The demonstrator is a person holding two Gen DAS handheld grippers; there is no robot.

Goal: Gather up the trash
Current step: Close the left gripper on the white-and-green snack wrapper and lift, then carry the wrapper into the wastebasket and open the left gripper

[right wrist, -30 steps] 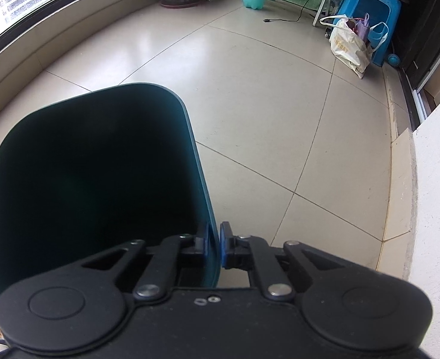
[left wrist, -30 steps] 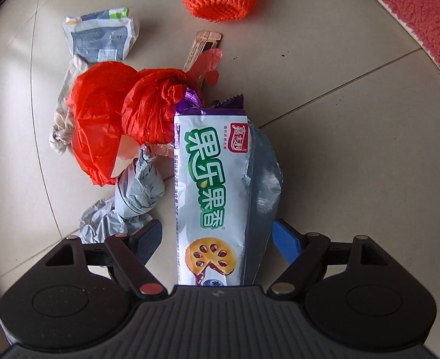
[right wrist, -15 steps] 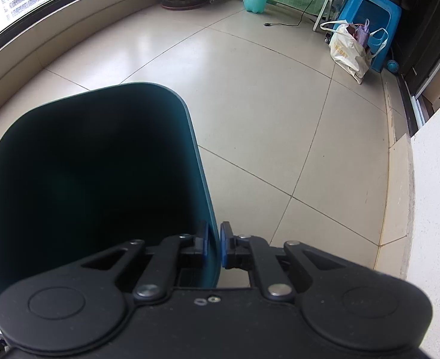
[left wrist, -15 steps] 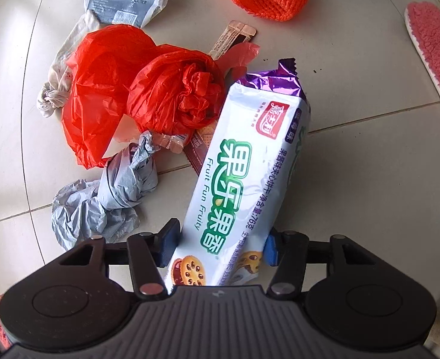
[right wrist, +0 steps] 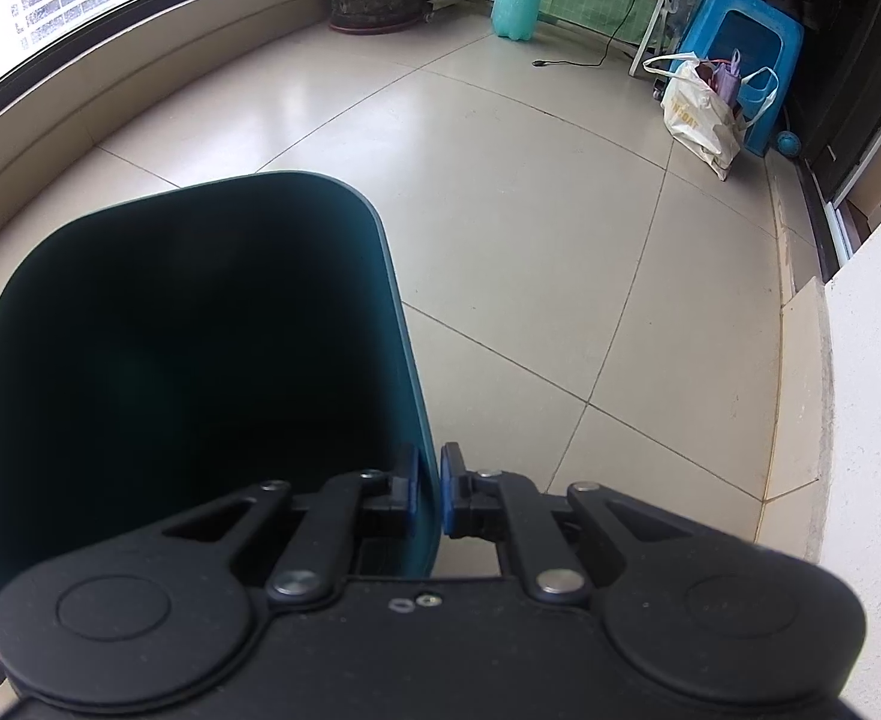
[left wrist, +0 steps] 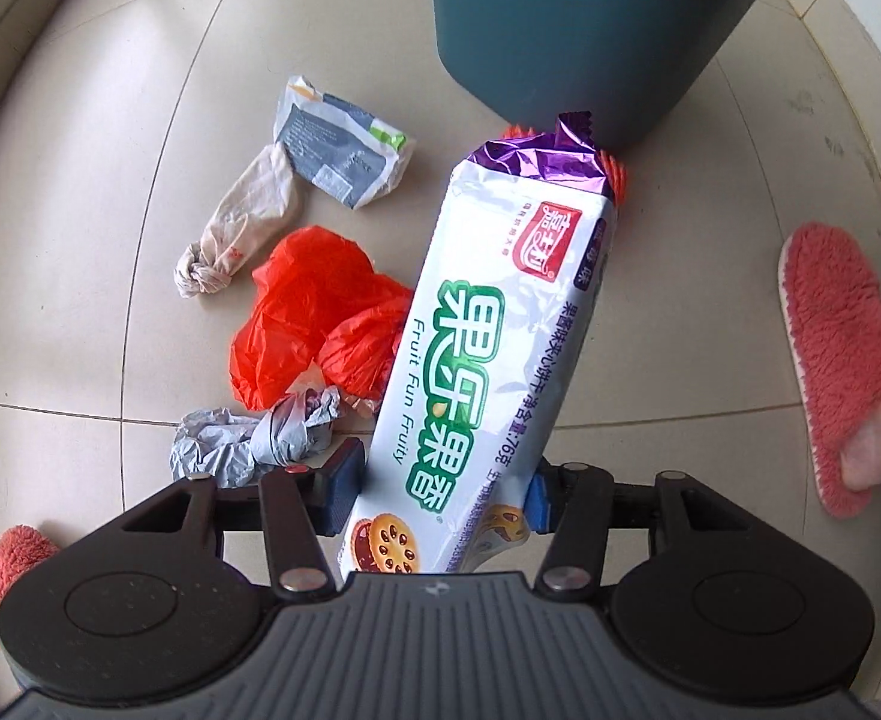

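Biscuit wrapper (left wrist: 488, 348) sits pinched in the left gripper (left wrist: 440, 489), hanging over the floor litter: red plastic bag (left wrist: 308, 312), grey crumpled bag (left wrist: 254, 438), knotted tissue (left wrist: 242, 222). Right gripper (right wrist: 429, 498) is clamped tight on the teal bin (right wrist: 200, 360) wall.

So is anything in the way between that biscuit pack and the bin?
Nothing visible. The left fingers hold the biscuit pack above the floor litter, and the bin, held at its rim by the right fingers, looks open and empty.
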